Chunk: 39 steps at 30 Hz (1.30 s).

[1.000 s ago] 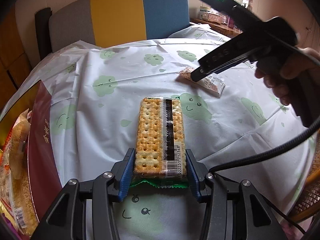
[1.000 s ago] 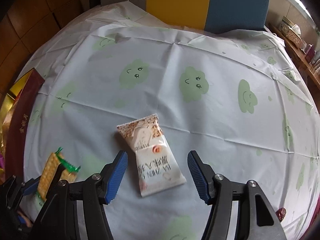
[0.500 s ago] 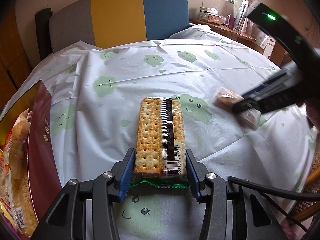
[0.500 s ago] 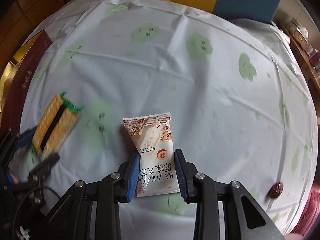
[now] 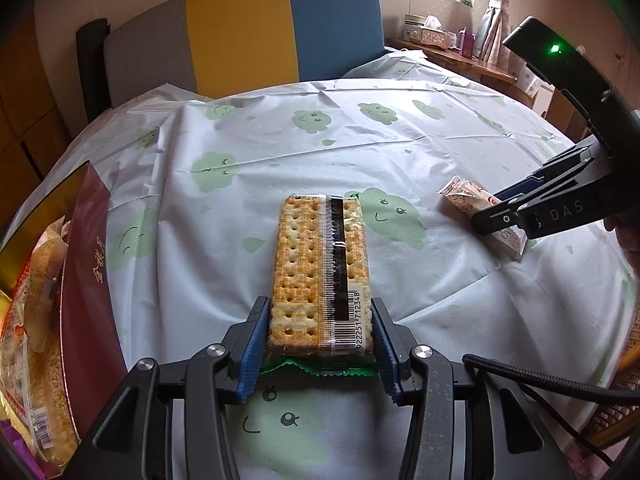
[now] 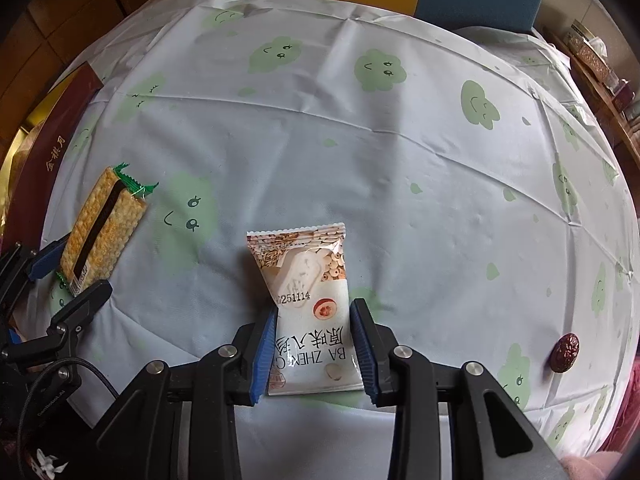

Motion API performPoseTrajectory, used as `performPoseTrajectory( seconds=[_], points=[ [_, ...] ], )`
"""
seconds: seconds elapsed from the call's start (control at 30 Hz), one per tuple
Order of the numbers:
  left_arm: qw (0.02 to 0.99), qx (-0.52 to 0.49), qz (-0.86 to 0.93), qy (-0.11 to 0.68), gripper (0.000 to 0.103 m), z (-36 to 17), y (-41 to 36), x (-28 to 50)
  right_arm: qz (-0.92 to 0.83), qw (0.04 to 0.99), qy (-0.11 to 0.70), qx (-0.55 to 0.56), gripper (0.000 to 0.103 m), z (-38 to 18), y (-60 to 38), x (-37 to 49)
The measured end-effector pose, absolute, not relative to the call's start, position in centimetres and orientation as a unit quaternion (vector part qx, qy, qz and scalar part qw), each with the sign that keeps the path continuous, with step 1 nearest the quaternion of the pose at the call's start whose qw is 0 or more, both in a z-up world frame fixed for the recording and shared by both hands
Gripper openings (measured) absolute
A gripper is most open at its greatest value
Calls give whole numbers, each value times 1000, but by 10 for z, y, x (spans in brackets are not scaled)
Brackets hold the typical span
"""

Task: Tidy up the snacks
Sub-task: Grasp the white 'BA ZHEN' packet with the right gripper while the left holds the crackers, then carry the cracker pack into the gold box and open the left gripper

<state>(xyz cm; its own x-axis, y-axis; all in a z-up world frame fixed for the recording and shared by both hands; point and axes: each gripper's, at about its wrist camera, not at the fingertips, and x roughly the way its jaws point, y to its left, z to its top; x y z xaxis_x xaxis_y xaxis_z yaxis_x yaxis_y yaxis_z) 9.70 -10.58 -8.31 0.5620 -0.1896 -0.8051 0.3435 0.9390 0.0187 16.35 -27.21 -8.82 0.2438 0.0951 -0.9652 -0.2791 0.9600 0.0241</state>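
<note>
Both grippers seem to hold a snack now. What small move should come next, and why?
Probably lift a little and carry both left. The left gripper is shut on the cracker pack and the right gripper on the white snack packet, both low over the tablecloth. The dark red box of snacks stands at the left edge.

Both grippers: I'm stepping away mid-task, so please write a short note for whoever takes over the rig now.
Left gripper: shut on the long clear-wrapped cracker pack with green ends.
Right gripper: shut on the white pillow-shaped snack pouch.
Both packs are low over the cloud-print tablecloth; contact unclear.
Dark red box at the table's left edge already holds wrapped snacks.
A small dark red date lies loose on the right.
Left to do: box both packs, probably the date.
</note>
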Motion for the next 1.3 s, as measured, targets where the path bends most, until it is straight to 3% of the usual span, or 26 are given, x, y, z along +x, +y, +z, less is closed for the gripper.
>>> performPoseTrajectory(
  seconds=[0.63, 1.03, 1.3],
  points=[
    [868, 34, -166, 468, 48, -74, -83, 89, 130, 787, 597, -90, 37, -93, -263, 157],
    [855, 94, -207, 466, 48, -74, -74, 74, 139, 781, 606, -62, 34, -91, -284, 171],
    [866, 19, -174, 468, 47, -63, -64, 78, 137, 786, 593, -108, 34, -93, -275, 167]
  ],
)
